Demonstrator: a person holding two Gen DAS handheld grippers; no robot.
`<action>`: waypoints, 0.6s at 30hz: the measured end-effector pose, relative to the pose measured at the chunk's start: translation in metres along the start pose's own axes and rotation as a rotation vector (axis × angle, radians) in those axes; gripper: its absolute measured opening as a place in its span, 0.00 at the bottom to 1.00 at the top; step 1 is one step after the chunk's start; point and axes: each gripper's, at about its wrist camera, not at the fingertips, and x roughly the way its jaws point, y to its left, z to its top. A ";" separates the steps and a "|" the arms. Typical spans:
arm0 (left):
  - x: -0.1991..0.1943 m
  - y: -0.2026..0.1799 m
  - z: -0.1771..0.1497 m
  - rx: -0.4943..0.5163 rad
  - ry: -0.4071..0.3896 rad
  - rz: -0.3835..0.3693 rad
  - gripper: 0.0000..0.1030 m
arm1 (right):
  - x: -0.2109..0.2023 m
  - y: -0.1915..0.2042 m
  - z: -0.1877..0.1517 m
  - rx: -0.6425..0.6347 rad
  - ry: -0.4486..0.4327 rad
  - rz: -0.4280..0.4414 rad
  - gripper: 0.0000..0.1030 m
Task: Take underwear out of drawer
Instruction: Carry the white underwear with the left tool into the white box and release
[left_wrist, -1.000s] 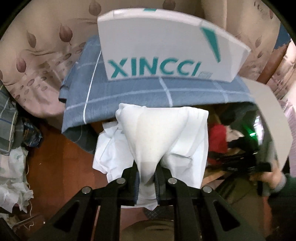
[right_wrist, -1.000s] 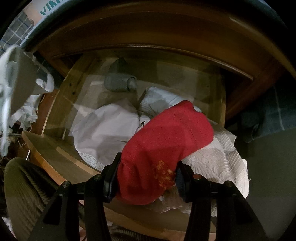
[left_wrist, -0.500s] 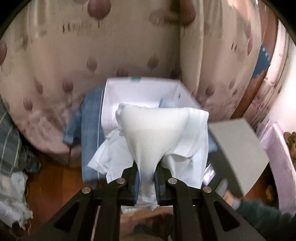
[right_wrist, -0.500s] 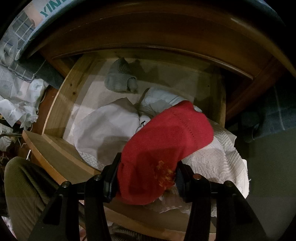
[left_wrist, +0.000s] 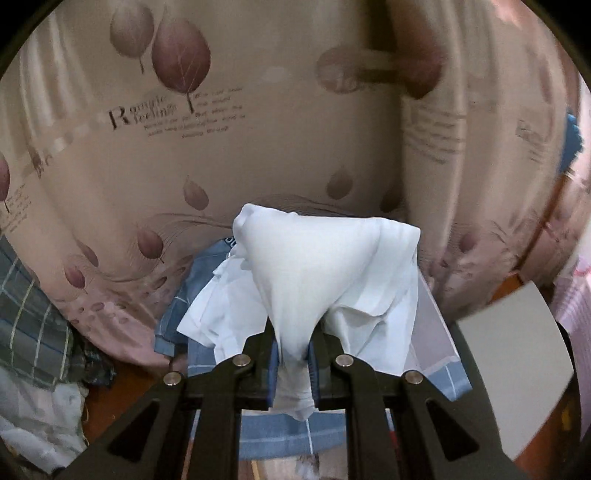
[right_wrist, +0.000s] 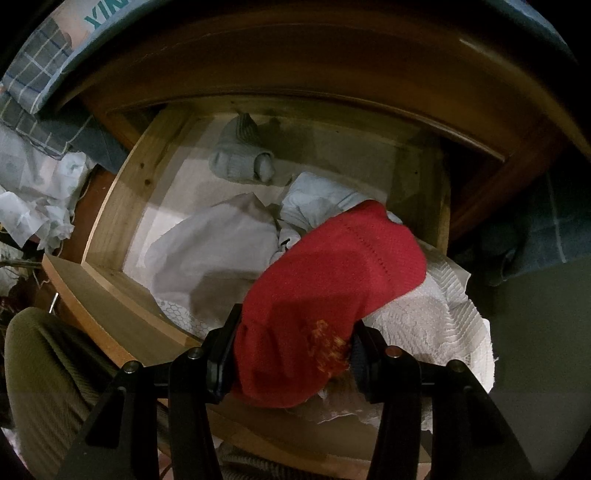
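Note:
My left gripper (left_wrist: 291, 354) is shut on white underwear (left_wrist: 321, 273), held high in front of a leaf-print curtain (left_wrist: 258, 129). The cloth drapes over both fingers and hides their tips. My right gripper (right_wrist: 291, 350) is shut on a red garment (right_wrist: 332, 280) and holds it over the front of the open wooden drawer (right_wrist: 122, 199). Inside the drawer lie a white garment (right_wrist: 218, 243), a pale blue one (right_wrist: 317, 199), a grey rolled sock pair (right_wrist: 240, 155) and a white lace piece (right_wrist: 432, 321).
Blue checked cloth (left_wrist: 280, 432) lies below the left gripper, beside a white box flap (left_wrist: 509, 365). Rumpled clothes (left_wrist: 33, 332) lie at the left. In the right wrist view, the dark wooden cabinet top (right_wrist: 332, 62) overhangs the drawer and white crumpled cloth (right_wrist: 33, 195) lies to the left.
My left gripper has lifted the white underwear up, so the white box has dropped out of view and the curtain fills the frame. The right gripper with the red garment has stayed still.

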 end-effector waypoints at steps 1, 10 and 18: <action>0.010 0.000 -0.001 -0.006 0.010 0.000 0.13 | 0.000 0.000 0.000 0.002 0.000 0.002 0.46; 0.088 -0.008 -0.021 -0.028 0.102 0.045 0.13 | 0.001 -0.002 0.000 0.012 -0.001 0.020 0.46; 0.138 -0.010 -0.048 -0.060 0.196 0.066 0.13 | 0.001 -0.002 -0.001 0.012 -0.004 0.024 0.46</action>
